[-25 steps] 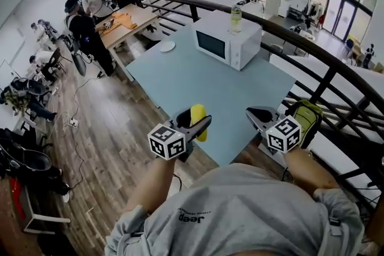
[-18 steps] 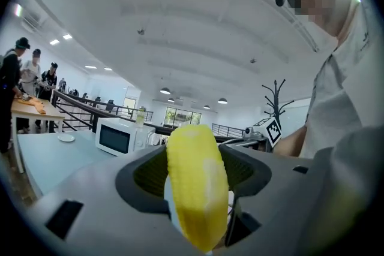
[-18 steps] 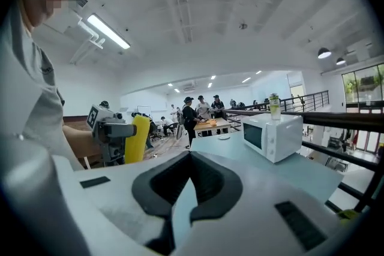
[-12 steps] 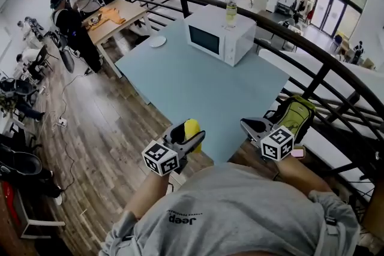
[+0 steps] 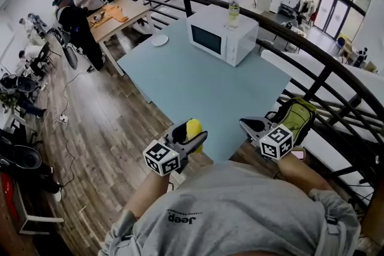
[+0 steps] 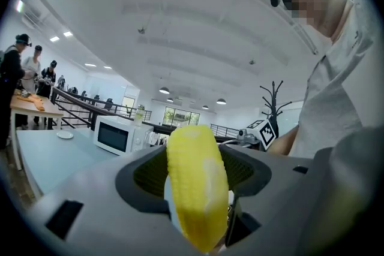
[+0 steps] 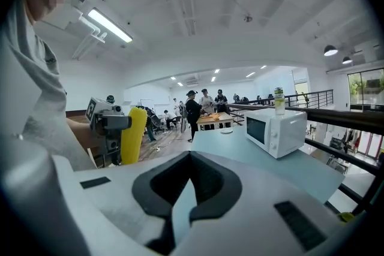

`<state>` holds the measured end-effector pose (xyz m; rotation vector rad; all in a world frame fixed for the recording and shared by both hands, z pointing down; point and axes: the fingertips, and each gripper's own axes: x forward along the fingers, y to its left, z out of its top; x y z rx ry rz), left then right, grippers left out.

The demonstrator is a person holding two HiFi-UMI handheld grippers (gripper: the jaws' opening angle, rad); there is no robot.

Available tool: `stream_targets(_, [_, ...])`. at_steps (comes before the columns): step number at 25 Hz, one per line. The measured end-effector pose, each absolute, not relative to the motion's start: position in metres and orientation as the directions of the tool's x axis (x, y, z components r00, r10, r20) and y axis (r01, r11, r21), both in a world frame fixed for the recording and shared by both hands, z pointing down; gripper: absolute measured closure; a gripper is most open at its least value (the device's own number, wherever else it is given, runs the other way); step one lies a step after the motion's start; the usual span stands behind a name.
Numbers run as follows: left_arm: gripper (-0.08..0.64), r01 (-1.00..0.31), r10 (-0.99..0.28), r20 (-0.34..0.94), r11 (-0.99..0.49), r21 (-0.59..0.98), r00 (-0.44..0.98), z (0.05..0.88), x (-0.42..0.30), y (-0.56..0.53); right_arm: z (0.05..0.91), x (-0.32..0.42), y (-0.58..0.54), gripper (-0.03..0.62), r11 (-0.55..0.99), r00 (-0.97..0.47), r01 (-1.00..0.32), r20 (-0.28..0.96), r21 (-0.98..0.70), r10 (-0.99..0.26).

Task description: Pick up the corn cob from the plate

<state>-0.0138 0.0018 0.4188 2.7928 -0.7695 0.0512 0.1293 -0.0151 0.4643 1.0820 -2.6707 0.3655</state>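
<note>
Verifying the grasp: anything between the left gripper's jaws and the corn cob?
Nothing visible. The left gripper has its jaws closed directly on the corn cob, which stands upright between them with the pads against its sides. The right gripper is apart from it, jaws together and empty.

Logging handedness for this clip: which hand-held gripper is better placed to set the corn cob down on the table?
Left. The left hand-held gripper clamps the corn cob at the table's near edge; the right hand-held gripper is empty, jaws together.
</note>
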Motion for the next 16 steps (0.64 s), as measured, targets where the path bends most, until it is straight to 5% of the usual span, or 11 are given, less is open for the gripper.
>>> stream_targets(16, [0.282, -0.514, -0.509, 0.083, -0.83, 0.216, 0.857, 0.412, 0.012, -0.001, 0.462, 0.161, -0.016, 0.578, 0.695, -0.699, -0.706, 0.3, -0.139, -0.649])
